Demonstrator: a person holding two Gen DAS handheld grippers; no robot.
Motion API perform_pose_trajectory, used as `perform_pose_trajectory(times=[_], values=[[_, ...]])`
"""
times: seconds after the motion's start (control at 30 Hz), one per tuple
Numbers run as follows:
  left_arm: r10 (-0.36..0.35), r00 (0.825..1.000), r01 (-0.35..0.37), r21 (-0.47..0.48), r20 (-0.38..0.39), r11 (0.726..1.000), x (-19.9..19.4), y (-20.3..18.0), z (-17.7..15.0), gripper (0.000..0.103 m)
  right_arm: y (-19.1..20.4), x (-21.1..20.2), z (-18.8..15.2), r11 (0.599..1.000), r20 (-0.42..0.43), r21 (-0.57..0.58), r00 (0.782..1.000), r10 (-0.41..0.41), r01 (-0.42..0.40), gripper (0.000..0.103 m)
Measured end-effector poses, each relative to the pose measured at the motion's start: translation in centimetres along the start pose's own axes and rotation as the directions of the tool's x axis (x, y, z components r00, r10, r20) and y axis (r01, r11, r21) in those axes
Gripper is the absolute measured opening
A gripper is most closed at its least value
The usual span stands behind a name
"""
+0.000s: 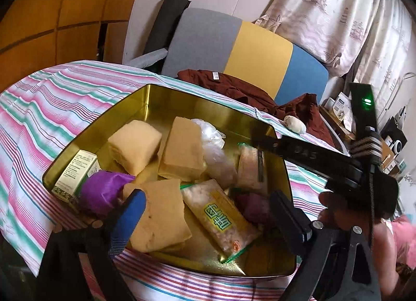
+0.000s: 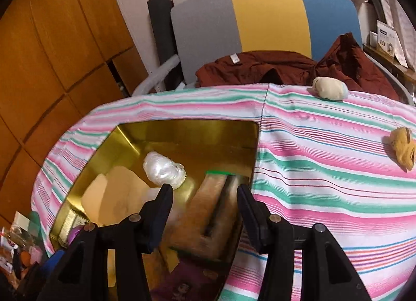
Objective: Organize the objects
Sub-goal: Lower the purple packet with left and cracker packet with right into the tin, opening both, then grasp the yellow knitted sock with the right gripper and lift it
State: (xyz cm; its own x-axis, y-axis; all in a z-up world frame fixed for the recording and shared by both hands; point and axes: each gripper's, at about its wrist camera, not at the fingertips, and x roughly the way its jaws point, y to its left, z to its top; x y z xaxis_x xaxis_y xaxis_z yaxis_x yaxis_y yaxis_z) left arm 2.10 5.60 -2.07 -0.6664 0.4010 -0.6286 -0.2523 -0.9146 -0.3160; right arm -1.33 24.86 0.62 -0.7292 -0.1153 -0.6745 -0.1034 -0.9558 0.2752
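Note:
A gold tin (image 1: 135, 98) sits on the striped cloth and holds several tan sponge blocks (image 1: 134, 142), a purple bundle (image 1: 102, 192), a green-and-white carton (image 1: 75, 168), clear plastic bags and a yellow-labelled zip bag (image 1: 221, 218). My left gripper (image 1: 208, 212) is open over the tin's near edge. My right gripper (image 2: 205, 207) is open and empty over the tin (image 2: 187, 132), above a pinkish zip bag (image 2: 208, 207). It shows in the left wrist view (image 1: 262, 142) reaching in from the right. A cream bundle (image 2: 329, 88) and a tan bundle (image 2: 403, 150) lie on the cloth.
A maroon garment (image 2: 260, 67) lies at the table's far edge against a grey, yellow and blue chair back (image 2: 267, 18). Wooden cabinets (image 2: 52, 54) stand left. Curtains (image 1: 338, 10) and a cluttered shelf (image 1: 343, 108) are at the right.

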Motion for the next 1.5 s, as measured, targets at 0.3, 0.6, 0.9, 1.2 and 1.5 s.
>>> perform_pose_trajectory(times=[0.3,0.6,0.9,1.2,1.5], values=[[-0.03,0.999,0.03,0.03,-0.012,0.999,0.1,-1.3,-0.7,0.101,-3.8,-4.0,-1.0,0.997,0.1,0.077,0.995,0.007,-0.015,0.052],[-0.075,0.997,0.077,0.085,-0.024,0.993,-0.1,-3.3,-1.6,0.103,-9.3,-5.1,-2.8,0.987,0.071,0.136,0.993,-0.093,0.083,0.052],[-0.108,0.993,0.113,0.187,-0.038,0.976,-0.8,-6.3,-2.8,0.103,-16.1,-4.9,-5.3,0.957,0.005,0.162,0.97,-0.243,0.239,0.053],[-0.131,0.99,0.142,0.265,-0.058,0.954,-0.8,-9.6,-2.8,0.103,-24.4,-6.3,-0.7,0.887,0.072,0.271,0.911,-0.407,0.375,0.068],[-0.118,0.988,0.144,0.342,-0.095,0.929,-0.2,-12.2,-3.0,0.103,-28.7,-2.5,4.5,0.86,0.079,0.211,0.869,-0.488,0.464,0.071]])
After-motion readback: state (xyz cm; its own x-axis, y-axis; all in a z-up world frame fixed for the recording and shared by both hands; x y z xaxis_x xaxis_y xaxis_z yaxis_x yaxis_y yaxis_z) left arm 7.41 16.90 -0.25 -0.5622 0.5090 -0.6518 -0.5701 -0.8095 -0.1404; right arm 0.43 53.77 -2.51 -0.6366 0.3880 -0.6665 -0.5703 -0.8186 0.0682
